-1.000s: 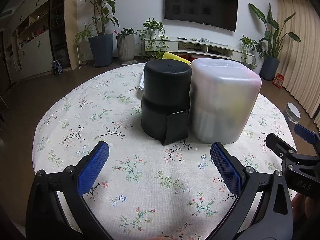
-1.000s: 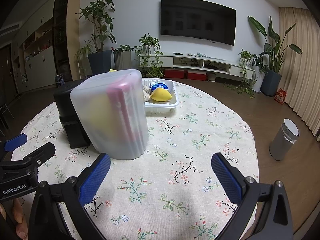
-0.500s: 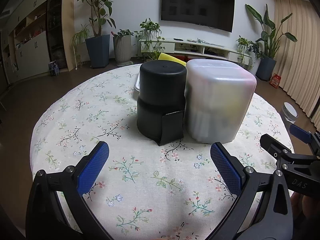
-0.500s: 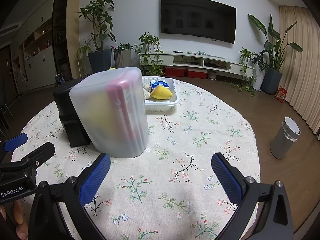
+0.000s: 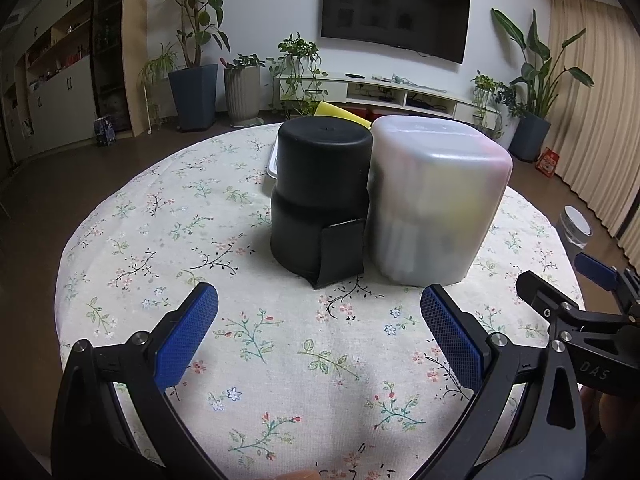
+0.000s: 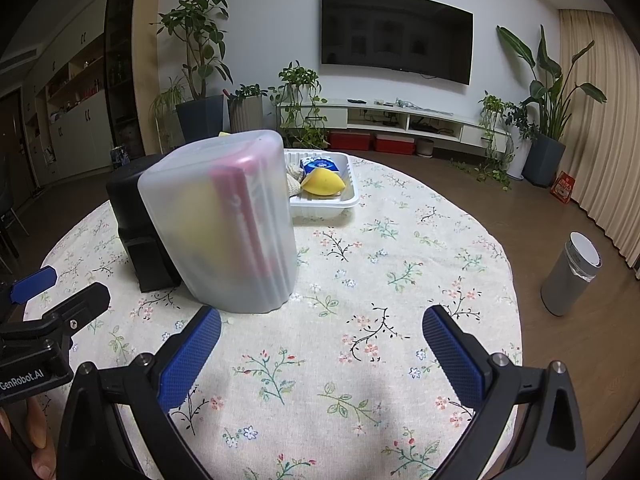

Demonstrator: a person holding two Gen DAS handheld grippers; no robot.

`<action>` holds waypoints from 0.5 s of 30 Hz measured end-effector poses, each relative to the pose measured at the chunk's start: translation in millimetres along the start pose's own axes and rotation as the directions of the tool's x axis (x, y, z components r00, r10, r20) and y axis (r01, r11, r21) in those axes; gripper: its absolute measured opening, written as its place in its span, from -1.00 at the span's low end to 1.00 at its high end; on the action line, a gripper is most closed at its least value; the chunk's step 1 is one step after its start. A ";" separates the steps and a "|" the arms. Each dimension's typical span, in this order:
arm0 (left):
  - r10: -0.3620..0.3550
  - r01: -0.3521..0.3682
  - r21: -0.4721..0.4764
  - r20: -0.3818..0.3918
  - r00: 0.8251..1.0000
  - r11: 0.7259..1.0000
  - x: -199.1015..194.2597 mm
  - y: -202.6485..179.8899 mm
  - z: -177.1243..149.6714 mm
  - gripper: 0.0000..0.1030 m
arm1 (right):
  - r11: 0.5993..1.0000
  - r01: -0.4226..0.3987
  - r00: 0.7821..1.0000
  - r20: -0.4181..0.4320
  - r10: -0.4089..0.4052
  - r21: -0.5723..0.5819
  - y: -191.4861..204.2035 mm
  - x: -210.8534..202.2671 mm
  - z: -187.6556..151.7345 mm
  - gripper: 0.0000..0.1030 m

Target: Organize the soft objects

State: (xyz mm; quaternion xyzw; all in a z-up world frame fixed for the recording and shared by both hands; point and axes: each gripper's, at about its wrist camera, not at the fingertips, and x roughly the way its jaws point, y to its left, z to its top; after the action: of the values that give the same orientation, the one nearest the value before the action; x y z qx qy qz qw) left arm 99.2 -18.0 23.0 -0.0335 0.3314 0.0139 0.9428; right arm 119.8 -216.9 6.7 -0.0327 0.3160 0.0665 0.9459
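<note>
A frosted translucent bin (image 5: 434,204) stands upside down on the round floral table, with pink and yellow items dimly visible inside; it also shows in the right wrist view (image 6: 224,220). A black bin (image 5: 320,192) stands against its left side, also in the right wrist view (image 6: 136,224). Behind them a white tray (image 6: 344,202) holds a yellow soft object (image 6: 322,182), a blue-white packet (image 6: 320,165) and a beige item. My left gripper (image 5: 318,332) is open and empty in front of the bins. My right gripper (image 6: 320,344) is open and empty, to the right of the frosted bin.
The floral tablecloth (image 6: 360,300) covers the round table, whose edge curves close on all sides. A grey waste bin (image 6: 572,276) stands on the floor to the right. Potted plants and a TV cabinet line the far wall.
Both grippers have drifted slightly; the bins sit a touch farther in the left wrist view. Both stay open and empty. Nothing on the table has moved.
</note>
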 end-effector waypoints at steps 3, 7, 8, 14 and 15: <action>-0.007 0.007 -0.001 -0.002 1.000 1.000 -0.3 -0.4 0.7 1.00 | 1.000 -0.003 1.000 -0.005 0.003 0.000 0.7 1.4 -1.8 1.00; -0.002 0.002 -0.004 -0.005 1.000 1.000 -0.4 -0.1 1.2 1.00 | 1.000 -0.005 1.000 -0.008 0.005 0.000 1.3 0.8 -2.3 1.00; 0.002 -0.002 -0.004 -0.004 1.000 1.000 -0.6 -0.1 1.0 1.00 | 1.000 -0.005 1.000 -0.009 0.005 0.000 1.6 0.5 -2.7 1.00; 0.001 -0.001 -0.002 0.007 1.000 1.000 -2.5 -0.7 -0.4 1.00 | 1.000 -0.006 1.000 -0.011 0.006 -0.002 2.1 -0.5 -3.8 1.00; 0.001 -0.001 -0.001 0.009 1.000 1.000 -2.9 -0.9 -0.5 1.00 | 1.000 -0.007 1.000 -0.011 0.007 -0.003 2.4 -1.2 -4.7 1.00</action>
State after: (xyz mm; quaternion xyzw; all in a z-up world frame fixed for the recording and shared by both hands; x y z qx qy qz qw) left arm 96.7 -18.9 24.5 -0.0338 0.3273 0.0145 0.9442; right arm 115.7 -215.1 3.7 -0.0334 0.3213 0.0699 0.9438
